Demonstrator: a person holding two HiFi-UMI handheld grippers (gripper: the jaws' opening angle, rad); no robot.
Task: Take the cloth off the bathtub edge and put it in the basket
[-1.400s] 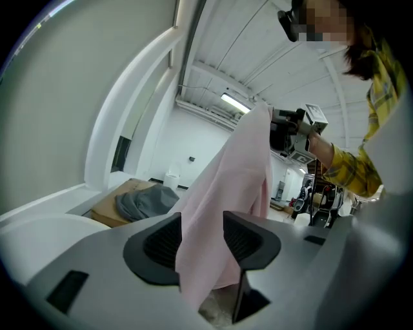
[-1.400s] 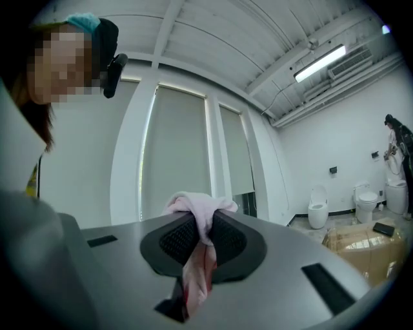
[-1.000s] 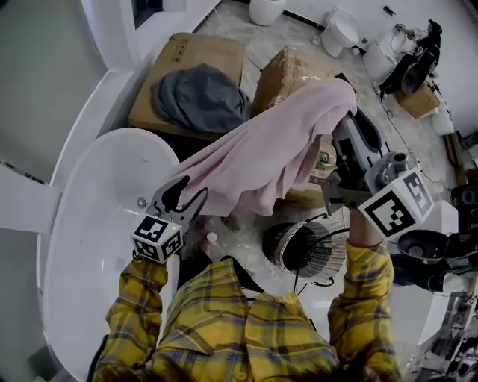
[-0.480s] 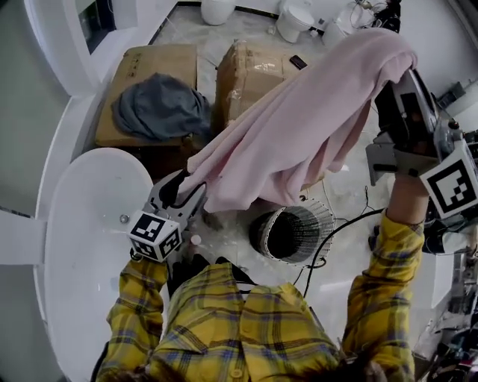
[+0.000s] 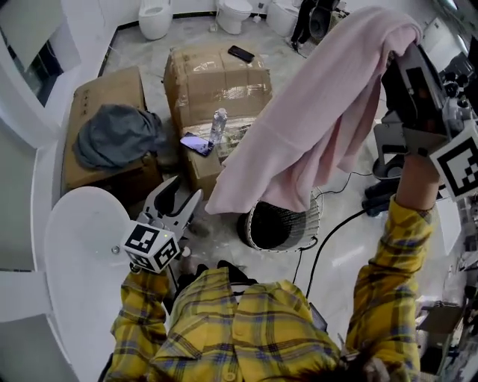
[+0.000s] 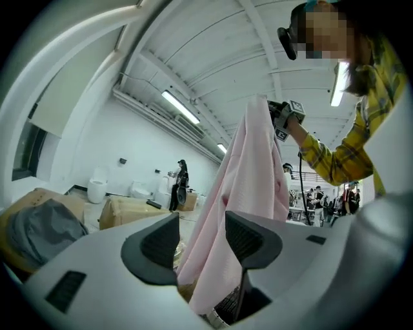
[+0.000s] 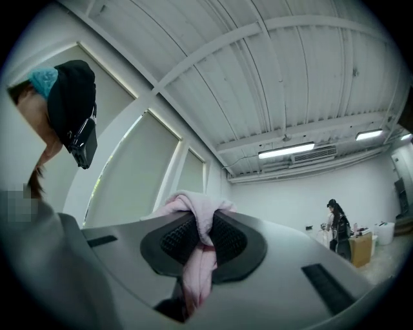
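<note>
A large pink cloth (image 5: 314, 119) hangs from my right gripper (image 5: 399, 63), held high at the upper right and shut on the cloth's top corner (image 7: 193, 206). The cloth's lower end dangles just above the round wire basket (image 5: 314, 216) on the floor. My left gripper (image 5: 178, 195) stands open and empty beside the white bathtub's rim (image 5: 75, 216), a short way left of the cloth's hanging corner. In the left gripper view the pink cloth (image 6: 248, 193) hangs beyond the open jaws, with the basket (image 6: 226, 308) below it.
Two cardboard boxes (image 5: 213, 74) stand on the floor behind the basket, the left one under a grey bundle (image 5: 116, 138). A phone (image 5: 196, 143) and a water bottle (image 5: 217, 123) lie at the box's front edge. Black cables (image 5: 336, 239) run past the basket. Toilets (image 5: 154, 15) line the far wall.
My right gripper has lifted the cloth higher and to the right. The cloth's lower corner has come away from my left gripper and now hangs over the basket.
</note>
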